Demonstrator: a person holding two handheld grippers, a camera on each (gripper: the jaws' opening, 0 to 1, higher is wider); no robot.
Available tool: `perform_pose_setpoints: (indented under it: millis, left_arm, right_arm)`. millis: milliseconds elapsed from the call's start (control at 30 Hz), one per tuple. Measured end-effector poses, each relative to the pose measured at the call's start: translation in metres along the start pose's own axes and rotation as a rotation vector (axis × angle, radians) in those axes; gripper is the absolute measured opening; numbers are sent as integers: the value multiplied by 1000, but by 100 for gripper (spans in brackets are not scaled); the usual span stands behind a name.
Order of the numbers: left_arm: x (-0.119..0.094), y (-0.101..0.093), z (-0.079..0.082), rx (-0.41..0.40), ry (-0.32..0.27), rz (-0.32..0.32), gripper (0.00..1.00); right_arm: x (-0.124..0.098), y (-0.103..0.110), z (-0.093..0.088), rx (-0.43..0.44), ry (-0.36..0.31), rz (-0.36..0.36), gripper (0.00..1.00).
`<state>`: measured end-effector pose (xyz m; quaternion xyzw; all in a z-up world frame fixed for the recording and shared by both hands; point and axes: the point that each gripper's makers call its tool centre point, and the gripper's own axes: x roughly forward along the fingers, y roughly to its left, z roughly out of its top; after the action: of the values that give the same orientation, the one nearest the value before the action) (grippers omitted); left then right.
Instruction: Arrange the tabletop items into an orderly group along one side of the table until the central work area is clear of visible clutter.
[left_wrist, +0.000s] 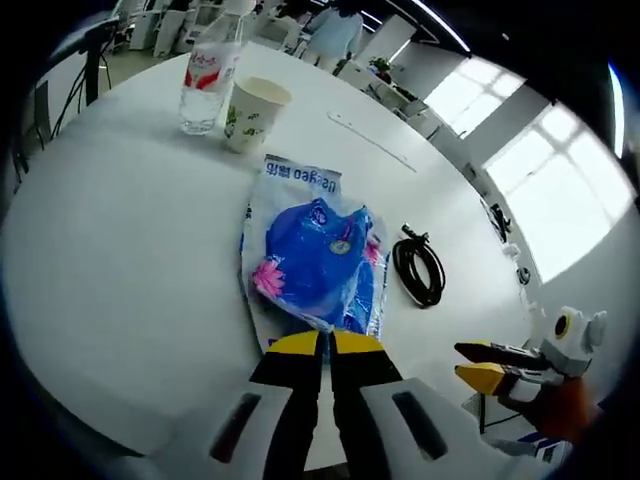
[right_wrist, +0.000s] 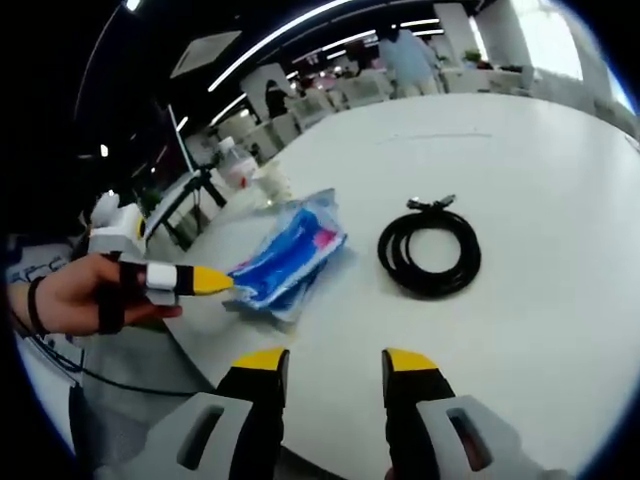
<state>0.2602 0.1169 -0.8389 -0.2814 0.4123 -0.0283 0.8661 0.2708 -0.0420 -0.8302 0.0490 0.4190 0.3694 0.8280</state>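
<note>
Left gripper (left_wrist: 327, 345): jaws clamped on blue plastic package (left_wrist: 315, 255) edge. Right gripper (right_wrist: 335, 362): jaws apart, near coiled black cable (right_wrist: 430, 250). Paper cup (left_wrist: 253, 112), water bottle (left_wrist: 208, 75) beyond.

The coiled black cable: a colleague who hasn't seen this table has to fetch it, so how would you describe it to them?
Start at the round white table. On it lies a blue plastic bag, held at its near edge by the left tongs. The coiled black cable lies on bare tabletop beside the bag, apart from it; it is the table's one dark ring, unlike the water bottle and paper cup further off.
</note>
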Motion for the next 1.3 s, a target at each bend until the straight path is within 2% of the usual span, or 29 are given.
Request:
perform_pose_setpoints:
  millis: [233,633,1200,1300]
  left_arm:
    - [-6,-10,-13,20,24,-25,0]
    - [-11,-17,-34,145,83,-28,0]
    - [-6,-28,-42,189,113,-41,0]
    - [-4,-30,-42,191,116,-43,0]
  right_arm:
    - [6,3,3,-13,0,8,36]
    - [17,-8,4,-3,8,-10,35]
    - [26,-12,-8,20,38,-2,32]
    - [26,-11,-13,24,45,1,29]
